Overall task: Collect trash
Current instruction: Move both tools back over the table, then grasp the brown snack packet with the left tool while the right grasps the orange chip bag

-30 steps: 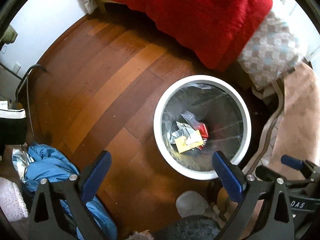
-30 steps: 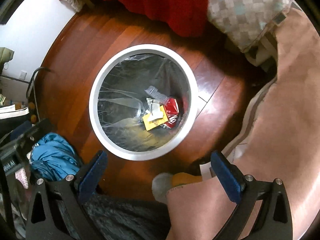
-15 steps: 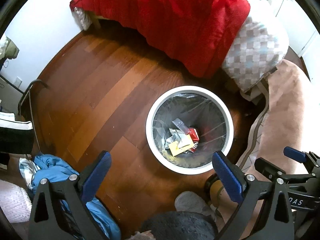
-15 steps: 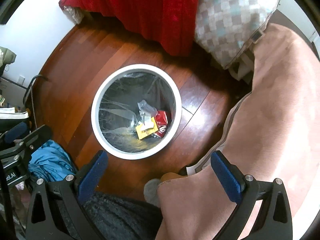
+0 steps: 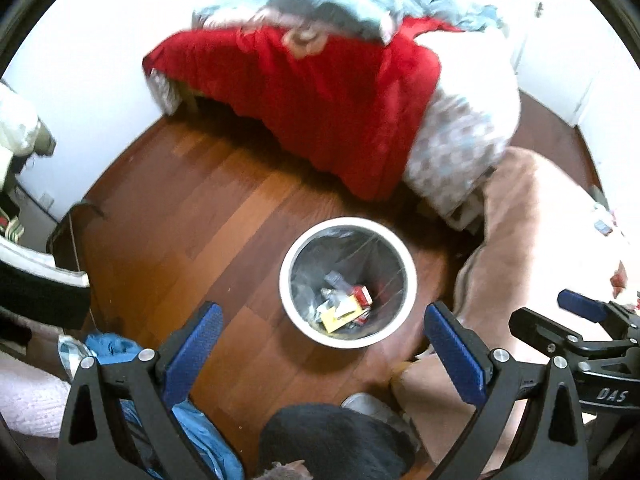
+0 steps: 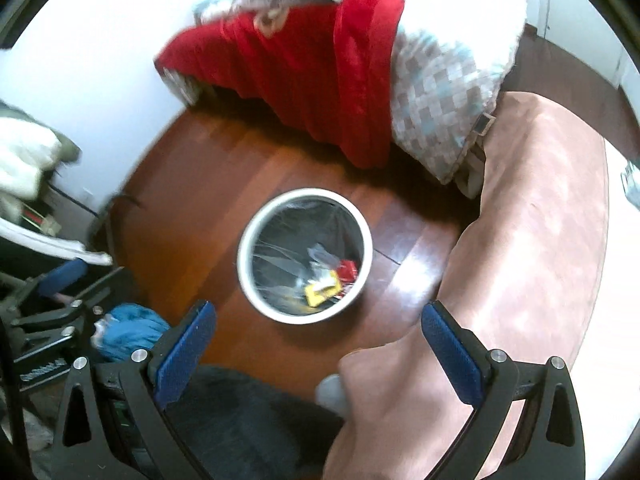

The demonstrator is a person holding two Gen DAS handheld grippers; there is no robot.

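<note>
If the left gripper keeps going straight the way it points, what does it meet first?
Probably the white bin, its open mouth: the left gripper is open and empty, the wrappers lie below. Depth is unclear.

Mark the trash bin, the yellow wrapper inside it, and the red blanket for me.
trash bin (image 5: 408, 280): left wrist view, right side of its white rim.
yellow wrapper (image 5: 334, 320): left wrist view, middle of the flat yellow piece.
red blanket (image 6: 304, 76): right wrist view, hanging front folds.
</note>
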